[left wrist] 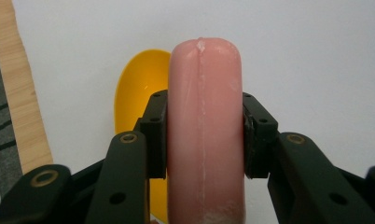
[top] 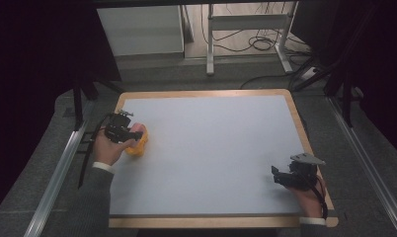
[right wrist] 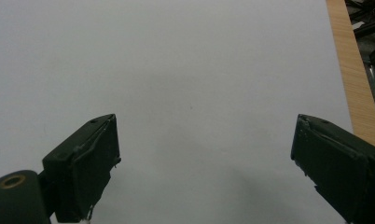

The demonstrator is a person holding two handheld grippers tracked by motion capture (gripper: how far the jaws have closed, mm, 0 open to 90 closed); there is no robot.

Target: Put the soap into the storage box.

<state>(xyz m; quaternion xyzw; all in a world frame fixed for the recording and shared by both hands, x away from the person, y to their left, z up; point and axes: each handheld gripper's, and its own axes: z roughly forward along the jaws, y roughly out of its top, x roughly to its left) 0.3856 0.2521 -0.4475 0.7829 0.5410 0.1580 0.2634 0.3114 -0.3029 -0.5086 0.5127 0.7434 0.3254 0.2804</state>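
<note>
Pink and smooth, a sausage-shaped toy (left wrist: 205, 135) stands clamped between the two black jaws of the left gripper (left wrist: 205, 140), whose pads press flat against its sides in the left gripper view; a pale seam runs down its length and its rounded end points away from the camera. Just behind it and to its left lies a yellow bowl (left wrist: 138, 88), its hollow side facing up, resting on the white mat (left wrist: 316, 56); whether the pink toy touches the bowl cannot be told. From the high view the left gripper (top: 132, 129) sits near the left edge of the table, with the pink toy (top: 138, 129) at its tip right over the yellow bowl (top: 137, 147), and the person's left hand (top: 107, 148) wrapped around the gripper's body, a grey sleeve trailing back to the bottom of the frame. The right gripper (top: 278, 175) rests low at the near right corner of the table, well apart from the bowl, held by the right hand (top: 310, 200), with a grey three-cornered plate on top. In the right gripper view its jaws stand wide apart with nothing between them, above bare white mat (right wrist: 190, 70), and the wooden rim of the table (right wrist: 351, 65) runs along the right side
</note>
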